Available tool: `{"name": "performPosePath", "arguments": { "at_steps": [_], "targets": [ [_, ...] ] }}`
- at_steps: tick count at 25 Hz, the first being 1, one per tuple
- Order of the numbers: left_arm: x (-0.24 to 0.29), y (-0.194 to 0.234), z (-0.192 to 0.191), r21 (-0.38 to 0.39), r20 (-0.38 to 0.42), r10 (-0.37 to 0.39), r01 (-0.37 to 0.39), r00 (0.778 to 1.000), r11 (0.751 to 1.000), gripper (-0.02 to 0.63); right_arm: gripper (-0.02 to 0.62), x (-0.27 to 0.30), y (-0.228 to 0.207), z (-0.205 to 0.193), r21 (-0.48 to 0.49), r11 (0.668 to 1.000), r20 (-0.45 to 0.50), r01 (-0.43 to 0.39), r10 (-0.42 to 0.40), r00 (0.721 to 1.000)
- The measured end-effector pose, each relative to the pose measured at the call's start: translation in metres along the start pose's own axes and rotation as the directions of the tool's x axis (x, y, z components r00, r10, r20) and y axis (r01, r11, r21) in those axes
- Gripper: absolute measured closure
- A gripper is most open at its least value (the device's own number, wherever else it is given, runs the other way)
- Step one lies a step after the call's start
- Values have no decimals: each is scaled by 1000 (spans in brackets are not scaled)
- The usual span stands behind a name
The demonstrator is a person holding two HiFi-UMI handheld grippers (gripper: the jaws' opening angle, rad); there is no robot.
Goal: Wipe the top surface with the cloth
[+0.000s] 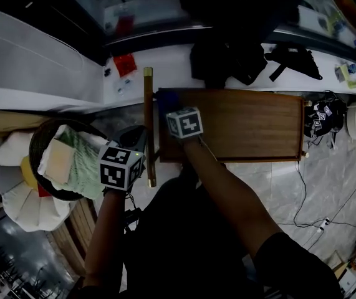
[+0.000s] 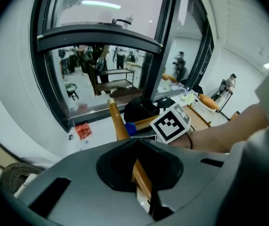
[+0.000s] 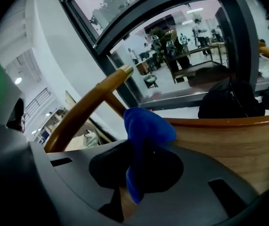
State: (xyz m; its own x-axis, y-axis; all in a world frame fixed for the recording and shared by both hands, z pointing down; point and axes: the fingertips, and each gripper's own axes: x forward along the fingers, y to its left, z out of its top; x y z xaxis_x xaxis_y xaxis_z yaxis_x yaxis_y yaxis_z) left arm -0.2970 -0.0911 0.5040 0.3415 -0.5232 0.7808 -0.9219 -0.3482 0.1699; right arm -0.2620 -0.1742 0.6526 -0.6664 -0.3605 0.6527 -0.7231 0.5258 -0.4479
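My right hand-held gripper [image 1: 171, 108] pinches the blue cloth [image 3: 146, 126] at the wooden top's [image 1: 246, 126] left end, and the top's length runs rightward from it. My left hand-held gripper [image 2: 141, 171] clamps the wooden rail [image 1: 148, 98].

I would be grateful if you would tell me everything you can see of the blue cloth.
The blue cloth is a soft, bunched wad of bright blue fabric. The right tool is shut on it: its lower part is pinched between the jaws, its upper part bulges out beyond them. It sits at the left end of the wooden top, beside the wooden rail. Its full extent is hidden.
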Motion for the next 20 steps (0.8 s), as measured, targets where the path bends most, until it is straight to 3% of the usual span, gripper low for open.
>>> {"name": "performPosePath", "arguments": {
  "at_steps": [3,6,10,20],
  "targets": [
    [-1,-1,-4,7,-5,-12,12,1000,1000,594,538,14,1,-17,-65,998,-68,14,-18,997],
    [2,-10,-3,21,-8,-30,30,1000,999,594,538,15,0,-17,-184,983,-71,24,-38,997],
    [12,-24,3,37,-7,-52,52,999,998,594,538,11,-9,-20,-238,971,-111,33,-61,992],
    [51,-78,26,68,-34,-90,92,995,993,594,538,-39,-76,-28,-230,969,-139,91,-125,982]
  ]
}}
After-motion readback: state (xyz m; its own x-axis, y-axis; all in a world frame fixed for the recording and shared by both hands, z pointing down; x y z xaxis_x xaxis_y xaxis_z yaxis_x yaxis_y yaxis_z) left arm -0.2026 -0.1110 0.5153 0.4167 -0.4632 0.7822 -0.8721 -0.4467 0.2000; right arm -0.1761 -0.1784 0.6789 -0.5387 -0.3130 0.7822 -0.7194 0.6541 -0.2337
